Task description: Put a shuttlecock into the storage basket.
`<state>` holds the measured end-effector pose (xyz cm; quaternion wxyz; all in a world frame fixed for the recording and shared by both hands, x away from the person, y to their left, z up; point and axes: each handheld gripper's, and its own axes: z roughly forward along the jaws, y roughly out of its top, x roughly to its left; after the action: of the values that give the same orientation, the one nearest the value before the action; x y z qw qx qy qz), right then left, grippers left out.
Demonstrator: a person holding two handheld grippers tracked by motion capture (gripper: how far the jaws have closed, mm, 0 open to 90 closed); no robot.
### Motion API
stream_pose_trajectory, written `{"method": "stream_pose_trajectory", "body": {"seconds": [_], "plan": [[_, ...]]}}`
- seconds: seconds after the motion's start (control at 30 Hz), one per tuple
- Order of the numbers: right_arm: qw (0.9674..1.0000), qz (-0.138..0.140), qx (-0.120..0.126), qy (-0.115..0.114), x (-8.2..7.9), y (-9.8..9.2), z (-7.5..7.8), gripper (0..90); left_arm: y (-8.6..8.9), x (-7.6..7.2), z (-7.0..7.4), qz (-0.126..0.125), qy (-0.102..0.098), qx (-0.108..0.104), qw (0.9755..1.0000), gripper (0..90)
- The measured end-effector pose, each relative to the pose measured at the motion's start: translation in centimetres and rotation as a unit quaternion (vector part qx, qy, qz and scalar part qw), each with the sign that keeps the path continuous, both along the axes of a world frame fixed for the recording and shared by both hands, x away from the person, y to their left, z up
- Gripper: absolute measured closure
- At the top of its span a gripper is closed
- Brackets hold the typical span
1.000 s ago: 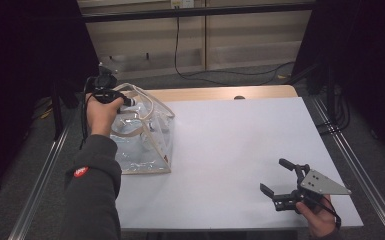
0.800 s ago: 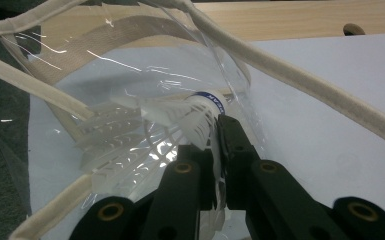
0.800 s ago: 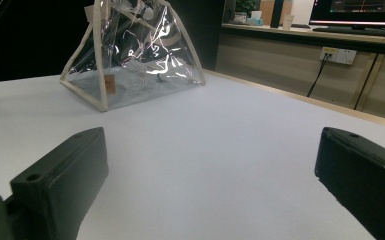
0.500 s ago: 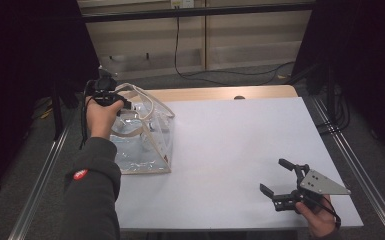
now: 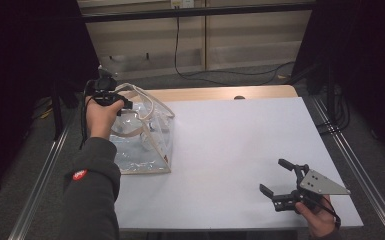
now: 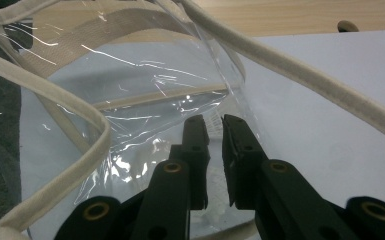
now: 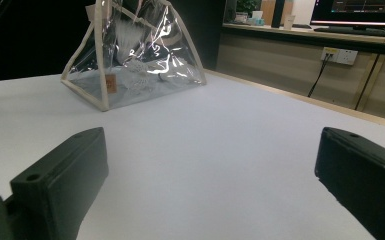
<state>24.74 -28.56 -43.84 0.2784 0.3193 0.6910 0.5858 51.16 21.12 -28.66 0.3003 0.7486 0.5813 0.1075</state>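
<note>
Clear bag (image 5: 142,140) stands at the worktop's (image 5: 240,150) far left, apparently still empty. Left gripper (image 6: 215,127), jaws just easing apart, seems to be releasing its film; right gripper (image 5: 279,176) waits near-right, jaws wide.

Clear plastic bag (image 5: 145,135) with beige trim stands at table's left edge.

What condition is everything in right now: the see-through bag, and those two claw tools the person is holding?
Clear bag: upright at the table's left edge, top open, beige handles loose.
Left gripper: at the bag's top; jaws have just been opening, a narrow gap between them, thin clear plastic in the gap; whether the pads press on it I cannot tell.
Right gripper: jaws wide open, holding nothing, low over the table near its right corner.
</note>
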Motion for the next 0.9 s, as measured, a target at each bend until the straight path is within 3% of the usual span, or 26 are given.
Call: {"method": "stream_pose_trajectory", "body": {"seconds": [0.27, 0.43, 0.57, 0.73, 0.9], "plan": [[1.0000, 0.001, 0.002, 0.001, 0.0, 0.1, 0.0, 0.3, -0.1, -0.1, 0.4, -0.003, -0.006, -0.007, 1.0000, 74.4], [1.0000, 0.001, 0.000, -0.002, 0.0, 0.0, 0.0, 0.4, -0.3, -0.3, 1.6, -0.004, -0.014, -0.014, 0.9998, 69.0], [1.0000, 0.002, 0.001, 0.000, 0.0, 0.1, 0.0, 0.3, -0.2, -0.5, 2.5, -0.002, -0.023, -0.023, 0.9995, 58.3], [1.0000, 0.000, 0.001, 0.001, 0.0, 0.1, 0.0, 0.4, -0.1, -0.8, 3.4, -0.002, -0.029, -0.033, 0.9990, 51.5], [1.0000, 0.001, 0.001, 0.000, 0.0, 0.1, 0.0, 0.3, -0.2, -1.3, 4.2, -0.011, -0.037, -0.032, 0.9988, 42.9]]}}
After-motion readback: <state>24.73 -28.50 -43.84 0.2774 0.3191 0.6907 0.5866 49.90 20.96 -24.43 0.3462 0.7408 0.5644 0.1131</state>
